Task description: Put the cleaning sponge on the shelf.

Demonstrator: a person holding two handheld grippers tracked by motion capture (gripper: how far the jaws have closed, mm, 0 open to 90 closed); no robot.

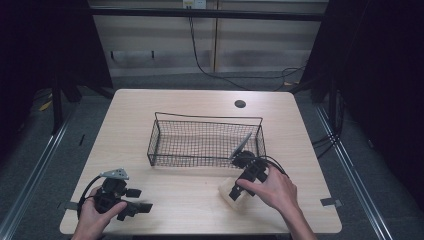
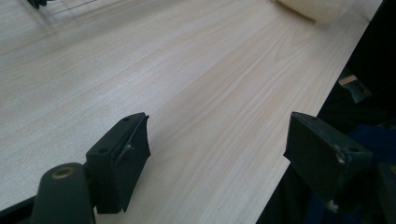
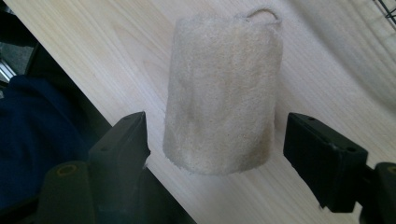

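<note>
Cream fibrous loofah-like sponge block (image 3: 219, 98), lower centre-right of high view on pale wood surface (image 1: 190, 200), near black wire-mesh basket (image 1: 165, 145). Right gripper (image 3: 217, 140) fingers spread, straddling it, not touching. Likely light, soft, compressible; pinch mid-sides. Left gripper (image 2: 219, 149) fingers apart, empty.

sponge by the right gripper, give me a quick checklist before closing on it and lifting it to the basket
1. Right gripper open wide enough: ok, its jaws stand apart on either side of the sponge.
2. Sponge centred between the jaws: ok, a gap shows on each side in the right gripper view.
3. Jaws touching the sponge: not ok, not yet in contact.
4. Sponge free of other things: ok, it lies alone on the table, near the front edge.
5. Basket ready to receive: cannot tell fully; it stands just behind the sponge, with a grey stick-like thing leaning inside at its right end.
6. Left gripper out of the way: ok, open and far to the left.
</note>
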